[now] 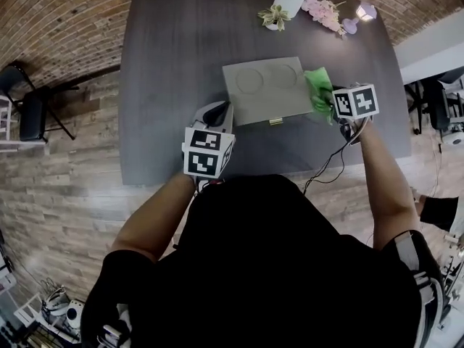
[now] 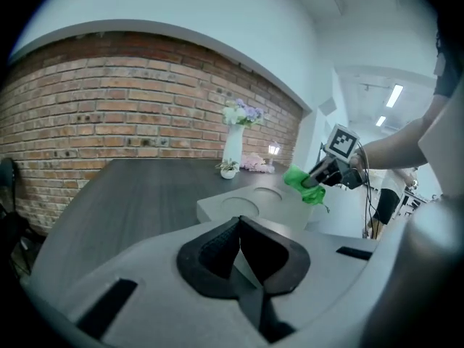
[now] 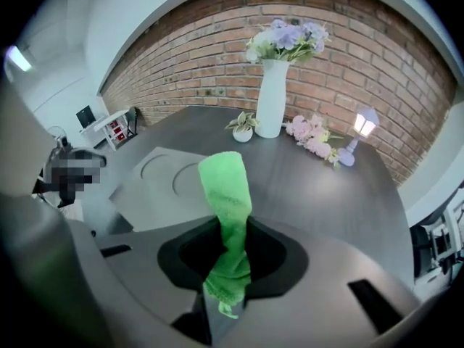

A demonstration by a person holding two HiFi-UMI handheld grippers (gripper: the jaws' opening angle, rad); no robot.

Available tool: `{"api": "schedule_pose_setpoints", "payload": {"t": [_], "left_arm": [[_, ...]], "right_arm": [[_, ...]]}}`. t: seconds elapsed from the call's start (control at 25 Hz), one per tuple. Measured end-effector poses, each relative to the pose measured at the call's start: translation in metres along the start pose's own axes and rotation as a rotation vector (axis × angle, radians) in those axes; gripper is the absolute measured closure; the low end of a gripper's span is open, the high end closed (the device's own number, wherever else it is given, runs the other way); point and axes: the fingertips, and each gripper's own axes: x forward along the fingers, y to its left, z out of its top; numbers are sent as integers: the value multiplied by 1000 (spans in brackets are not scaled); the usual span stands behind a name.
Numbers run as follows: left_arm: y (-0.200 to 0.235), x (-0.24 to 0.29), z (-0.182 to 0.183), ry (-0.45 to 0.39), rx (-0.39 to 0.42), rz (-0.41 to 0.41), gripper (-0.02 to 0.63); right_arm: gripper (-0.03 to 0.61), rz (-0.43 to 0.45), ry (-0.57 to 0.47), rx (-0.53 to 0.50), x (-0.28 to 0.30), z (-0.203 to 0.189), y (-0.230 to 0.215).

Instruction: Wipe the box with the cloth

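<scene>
A grey box (image 1: 262,91) is seen lying flat near the middle of the dark worktop (image 1: 170,64). Its lid is shut, two round recesses are pressed into the top, and a small gold latch (image 1: 275,122) is set in the near edge. Nothing of its contents can be seen.

A green cloth (image 3: 226,194) is clamped between the jaws of the right gripper (image 3: 228,256). The free end of the cloth is pushed up and forward out of them. In the head view the cloth is held at the right edge of the box. Whether it presses on the lid cannot be told.

The left gripper (image 2: 238,230) is closed, its jaws brought together with nothing between them. It is held just beside the near left corner of the box. Contact there cannot be made out.

At the far edge of the worktop, a white vase (image 3: 272,111) is filled with pale flowers. Beside it, a small pot (image 3: 243,133) is planted with green leaves. A bunch of pink flowers (image 3: 310,138) is laid flat near them, and a small lantern (image 3: 362,125) is stood next to it.
</scene>
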Motion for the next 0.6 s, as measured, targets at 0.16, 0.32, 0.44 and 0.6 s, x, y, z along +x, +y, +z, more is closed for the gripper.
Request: {"api": "schedule_pose_setpoints", "payload": {"t": [0.16,0.32,0.44,0.6], "left_arm": [[18,-17,-6,-1,-8,46,604],[45,-46,-22,4,-55,118,604],[68,-68,-34,4,-93,182,604],[95,-93,-52,6,-163,245,604]], "right_arm": [[499,-55,-1,-7,14,45,-12],[499,-100,71,-64,40,70,-5],[499,-110,119,-167,59,86,16],[499,5,114,-256,80,111,81]]}}
